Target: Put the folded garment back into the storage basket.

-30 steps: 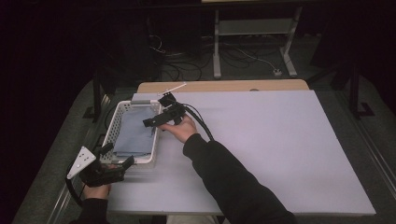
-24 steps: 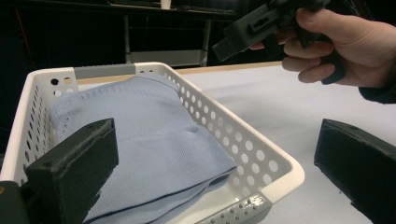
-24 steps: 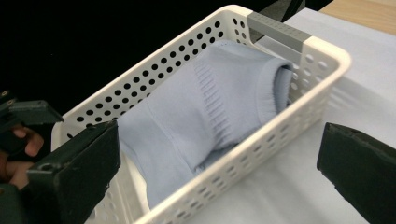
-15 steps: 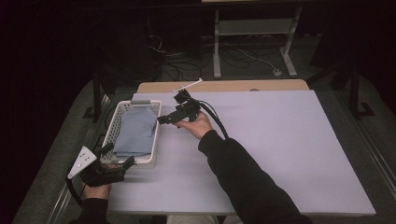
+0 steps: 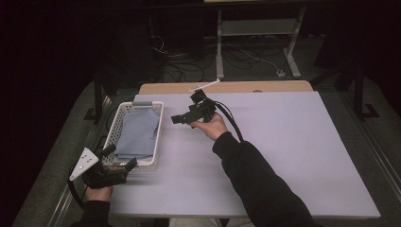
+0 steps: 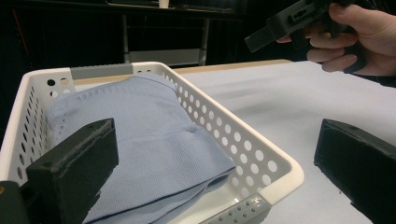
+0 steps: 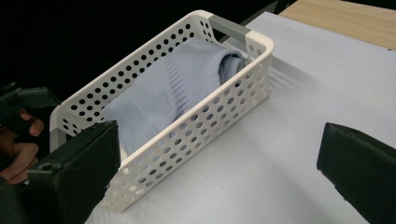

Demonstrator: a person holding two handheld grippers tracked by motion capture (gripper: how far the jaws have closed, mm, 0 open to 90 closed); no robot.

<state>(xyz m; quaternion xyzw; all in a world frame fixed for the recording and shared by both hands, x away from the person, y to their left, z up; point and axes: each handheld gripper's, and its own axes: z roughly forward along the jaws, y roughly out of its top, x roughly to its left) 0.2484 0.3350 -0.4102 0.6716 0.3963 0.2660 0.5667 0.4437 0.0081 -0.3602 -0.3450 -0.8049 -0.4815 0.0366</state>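
Fig.: folded blue cloth (image 5: 138, 134) lies in white basket (image 5: 156, 124) on bench (image 5: 293, 142). Left claw (image 5: 120, 158), jaws wide & empty, sits at basket's near end; right claw (image 5: 178, 118), also wide & empty, hangs above bench just beside basket's far-right wall. Judged step: right claw clearing away w/ cloth stowed. Keep it high, off the rim. Left gripper view shows cloth (image 6: 154, 154) edge folds; right gripper view shows rolled fold at basket (image 7: 196, 135) far end.

Basket's (image 6: 261, 158) near corner cut off
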